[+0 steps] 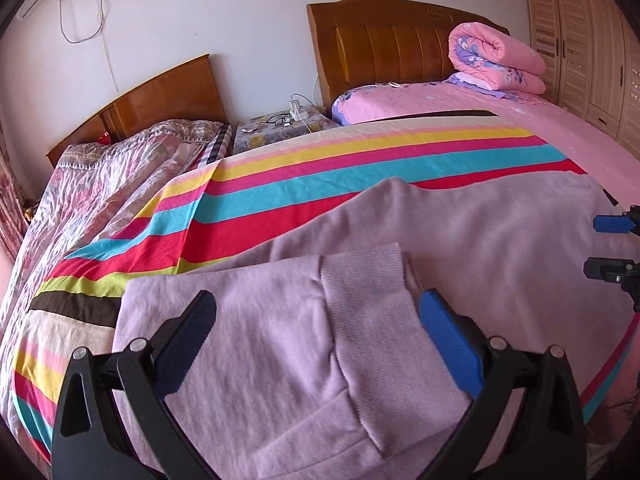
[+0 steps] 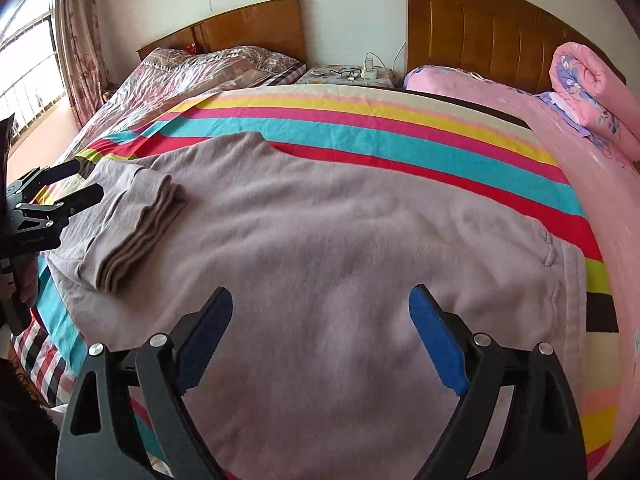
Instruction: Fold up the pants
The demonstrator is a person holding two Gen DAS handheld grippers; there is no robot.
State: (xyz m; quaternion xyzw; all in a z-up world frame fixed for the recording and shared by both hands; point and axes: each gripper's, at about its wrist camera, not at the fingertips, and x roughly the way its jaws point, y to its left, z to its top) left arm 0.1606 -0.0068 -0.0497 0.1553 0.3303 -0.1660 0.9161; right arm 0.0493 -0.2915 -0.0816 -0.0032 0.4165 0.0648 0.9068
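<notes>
Hovering wide-jawed and empty, the left gripper (image 1: 316, 320) sits over the ribbed cuffs (image 1: 360, 284) and the right gripper (image 2: 320, 320) over the lilac pants (image 2: 340, 240), lying doubled on the striped sheet (image 2: 360, 120).

Black hand-held gripper (image 1: 318, 310) frames w/ silver rivets, triangular cutouts; fingers (image 1: 448, 334) w/ blue pads.

Fuzzy matt fleece pants (image 2: 320, 240) (ribbed knit cuffs (image 1: 368, 308)), smooth striped cotton sheet (image 2: 360, 128), glossy wooden headboard (image 2: 480, 32)
</notes>
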